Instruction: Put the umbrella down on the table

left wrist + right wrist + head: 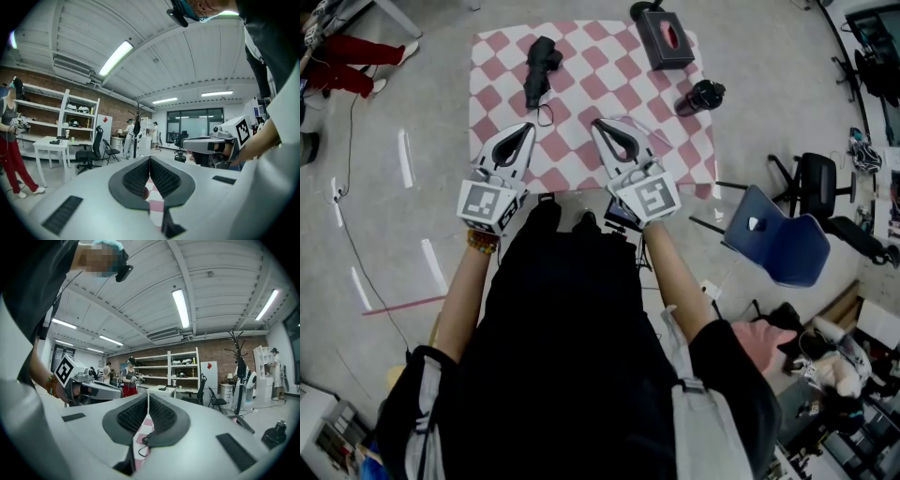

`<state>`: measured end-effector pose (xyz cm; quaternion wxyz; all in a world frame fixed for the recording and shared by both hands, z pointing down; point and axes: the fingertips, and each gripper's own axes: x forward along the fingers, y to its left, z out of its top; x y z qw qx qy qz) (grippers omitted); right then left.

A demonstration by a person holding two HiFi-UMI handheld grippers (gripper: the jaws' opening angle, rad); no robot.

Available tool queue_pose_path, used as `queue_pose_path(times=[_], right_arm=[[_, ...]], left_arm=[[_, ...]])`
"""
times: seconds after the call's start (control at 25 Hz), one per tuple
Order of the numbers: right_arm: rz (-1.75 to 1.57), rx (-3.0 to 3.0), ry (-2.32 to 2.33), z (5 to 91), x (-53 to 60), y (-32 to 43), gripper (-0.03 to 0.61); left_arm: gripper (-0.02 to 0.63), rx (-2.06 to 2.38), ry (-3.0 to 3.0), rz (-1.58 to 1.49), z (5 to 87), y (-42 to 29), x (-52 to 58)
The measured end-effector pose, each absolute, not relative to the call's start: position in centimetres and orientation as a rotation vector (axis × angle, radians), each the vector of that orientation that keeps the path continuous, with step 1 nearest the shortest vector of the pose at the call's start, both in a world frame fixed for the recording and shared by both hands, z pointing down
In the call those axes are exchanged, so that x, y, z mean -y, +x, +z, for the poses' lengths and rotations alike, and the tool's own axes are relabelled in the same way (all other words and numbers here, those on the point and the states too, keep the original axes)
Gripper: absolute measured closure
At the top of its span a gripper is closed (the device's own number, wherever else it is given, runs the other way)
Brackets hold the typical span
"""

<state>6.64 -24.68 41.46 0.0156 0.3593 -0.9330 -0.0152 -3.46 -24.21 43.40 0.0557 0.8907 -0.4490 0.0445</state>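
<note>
1 umbrella [540, 70] | 1 tissue box [666, 39] | 1 blk bottle [700, 97] | 2 grippers [527, 128] [597, 125] | 1 tbl [581, 56]

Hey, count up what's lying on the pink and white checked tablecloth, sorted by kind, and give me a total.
Folded black umbrella: 1
Dark box with a red opening: 1
Black bottle on its side: 1
Total: 3
A small dark shape at the cloth's far edge, beside the box, is too unclear to count.

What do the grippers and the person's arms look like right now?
The left gripper and right gripper are pale grey wedges with black ribbed lining inside the jaws, each carrying a white cube printed with black square markers. The person wears a black short-sleeved top and a beaded bracelet on the left wrist.
</note>
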Motion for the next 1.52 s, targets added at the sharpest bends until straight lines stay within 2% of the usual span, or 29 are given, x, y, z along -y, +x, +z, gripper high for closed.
queue_pose_path(times=[1.52], right_arm=[[-0.019, 2.873, 1.111, 42.5, 25.2, 6.5, 0.561]], left_arm=[[0.600, 1.374, 2.700, 0.127, 43.4, -3.9, 25.1]])
